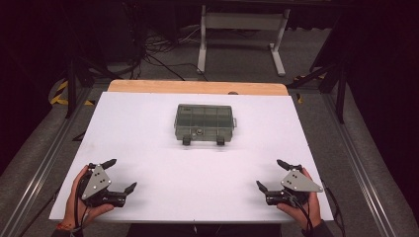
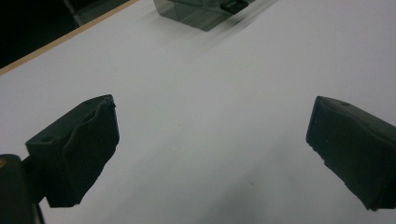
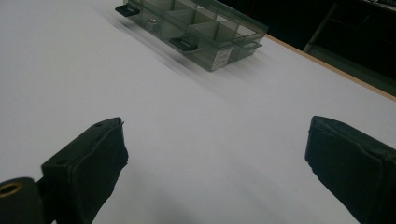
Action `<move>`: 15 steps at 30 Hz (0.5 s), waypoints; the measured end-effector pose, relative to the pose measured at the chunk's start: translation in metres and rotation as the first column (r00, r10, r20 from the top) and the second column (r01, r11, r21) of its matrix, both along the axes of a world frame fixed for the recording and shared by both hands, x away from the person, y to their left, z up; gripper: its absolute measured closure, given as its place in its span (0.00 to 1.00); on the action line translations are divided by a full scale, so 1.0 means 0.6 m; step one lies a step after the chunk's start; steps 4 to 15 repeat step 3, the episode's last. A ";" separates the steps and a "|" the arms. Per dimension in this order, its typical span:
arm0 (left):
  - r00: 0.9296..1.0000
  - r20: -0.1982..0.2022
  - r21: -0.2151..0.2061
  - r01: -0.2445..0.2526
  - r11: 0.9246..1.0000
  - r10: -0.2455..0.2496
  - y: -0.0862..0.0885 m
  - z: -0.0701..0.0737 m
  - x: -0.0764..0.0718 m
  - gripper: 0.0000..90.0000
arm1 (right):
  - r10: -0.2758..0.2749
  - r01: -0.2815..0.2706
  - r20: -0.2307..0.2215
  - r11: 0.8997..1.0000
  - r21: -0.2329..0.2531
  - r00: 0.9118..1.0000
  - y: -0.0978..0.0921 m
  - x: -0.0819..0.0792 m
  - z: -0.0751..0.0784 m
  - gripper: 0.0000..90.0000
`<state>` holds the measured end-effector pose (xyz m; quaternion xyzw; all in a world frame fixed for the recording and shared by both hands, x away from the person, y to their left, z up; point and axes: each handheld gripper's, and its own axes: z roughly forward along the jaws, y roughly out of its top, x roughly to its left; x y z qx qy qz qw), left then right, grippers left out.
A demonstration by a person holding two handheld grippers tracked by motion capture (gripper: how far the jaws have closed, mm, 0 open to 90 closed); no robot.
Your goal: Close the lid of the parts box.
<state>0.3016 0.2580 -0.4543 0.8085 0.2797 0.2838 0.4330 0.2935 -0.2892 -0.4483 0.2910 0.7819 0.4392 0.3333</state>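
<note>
Smoky-grey translucent plastic compartment box lies crosswise mid-counter, latches facing me, ahead of and between both grippers; I judge neither nearer. Both sets of fingers stand apart, empty.

table: white top, wooden strip along far edge | floor: grey carpet, cables beyond far-left corner | furniture: white frame stand behind far edge | surroundings: dark | light: dim
</note>
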 end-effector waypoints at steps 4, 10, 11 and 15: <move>1.000 -0.005 0.000 -0.004 1.000 0.004 -0.001 -0.001 0.002 0.04 | 0.000 0.000 -0.002 1.000 0.002 1.000 0.000 0.000 0.000 0.06; 1.000 -0.005 0.000 -0.004 1.000 0.004 -0.001 -0.001 0.002 0.04 | 0.000 0.000 -0.002 1.000 0.002 1.000 0.000 0.000 0.000 0.06; 1.000 -0.005 0.000 -0.004 1.000 0.004 -0.001 -0.001 0.002 0.04 | 0.000 0.000 -0.002 1.000 0.002 1.000 0.000 0.000 0.000 0.06; 1.000 -0.005 0.000 -0.004 1.000 0.004 -0.001 -0.001 0.002 0.04 | 0.000 0.000 -0.002 1.000 0.002 1.000 0.000 0.000 0.000 0.06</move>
